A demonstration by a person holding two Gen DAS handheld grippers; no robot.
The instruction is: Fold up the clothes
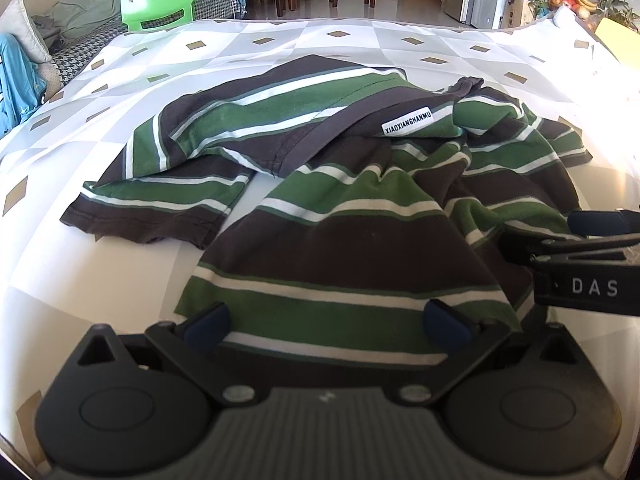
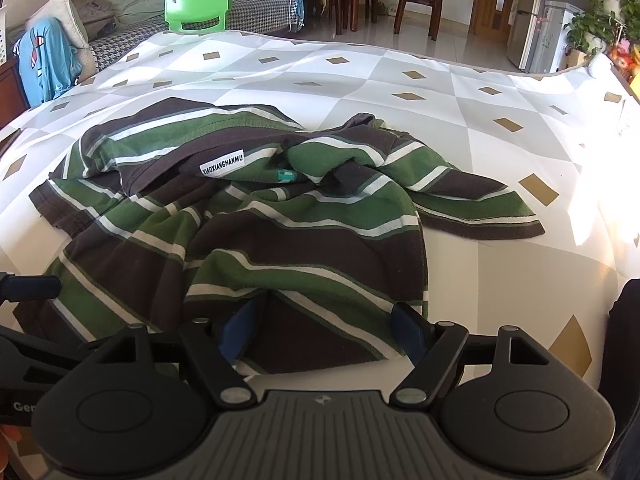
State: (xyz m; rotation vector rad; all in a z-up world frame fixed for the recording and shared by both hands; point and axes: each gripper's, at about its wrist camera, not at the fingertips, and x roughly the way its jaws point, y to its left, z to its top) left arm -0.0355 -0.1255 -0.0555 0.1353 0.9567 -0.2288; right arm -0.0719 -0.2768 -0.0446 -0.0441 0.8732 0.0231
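We see a striped T-shirt [image 1: 340, 208] in brown, green and white lying crumpled on a table covered by a white-and-grey diamond-patterned cloth [image 1: 280, 44]. It sits in the near middle of the table, its hem toward us, its collar and a white brand label [image 1: 406, 123] further off.

In the left wrist view one short sleeve [image 1: 160, 200] lies flat to the left, and the bunched collar rises at the far right. In the right wrist view we find what the other misses: a small teal tag [image 2: 286, 176] just right of the label, and the other sleeve [image 2: 476, 204] spread flat to the right. Only this view also shows a dark sleeve of the person at the right edge.

Our left gripper [image 1: 328, 322] points down at the near hem, its blue pads standing wide apart with striped fabric lying between them; the pads do not press it, so it is released. Our right gripper [image 2: 326, 326] tilts down likewise over the hem's right part, jaws spread, a fold of cloth draped over the left pad [image 2: 240, 330], nothing clenched. Each gripper appears at the edge of the other's view, just beside its neighbour.

Beyond the table stand a green plastic chair [image 2: 200, 4], a houndstooth sofa [image 2: 256, 8] and wooden dining chairs.
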